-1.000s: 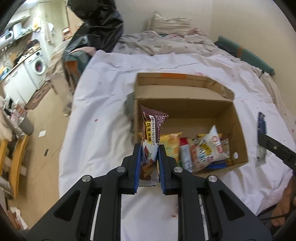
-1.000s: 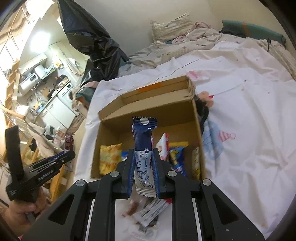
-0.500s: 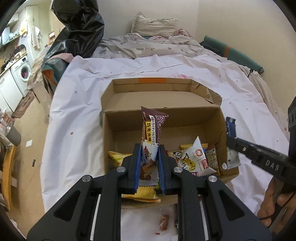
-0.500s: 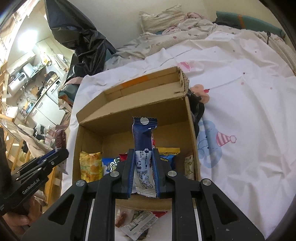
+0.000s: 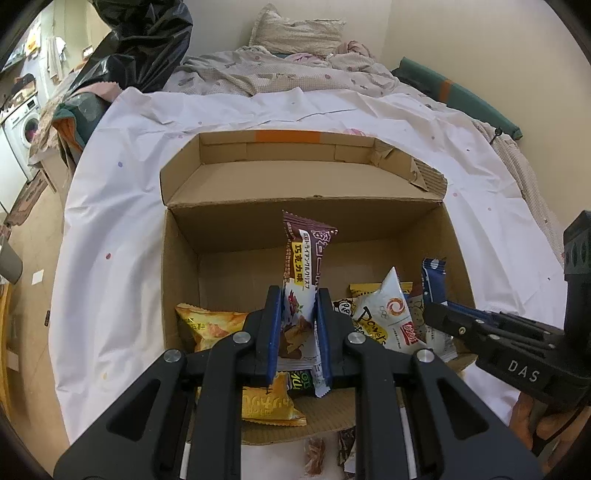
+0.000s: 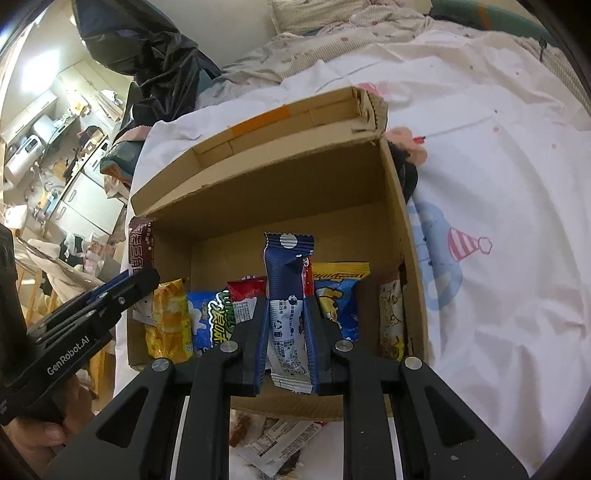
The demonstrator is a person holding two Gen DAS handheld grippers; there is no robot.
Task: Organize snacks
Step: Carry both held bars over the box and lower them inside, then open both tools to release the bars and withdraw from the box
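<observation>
Clamping an upright brown chocolate-bar wrapper [image 5: 301, 280], left gripper [image 5: 297, 332] hangs over the open brown cardboard box [image 5: 177, 266]; right gripper [image 6: 286, 332] pinches an upright dark-blue snack packet [image 6: 288, 295]. Box holds yellow, blue, red, white snack packets [image 6: 207, 321]. Loose wrappers [image 6: 280, 443] below are partly hidden.

cream walls [image 5: 461, 33], white-sheeted bed [image 5: 122, 206], pillow [image 5: 295, 31], washing machine [image 5: 26, 125] at far left
</observation>
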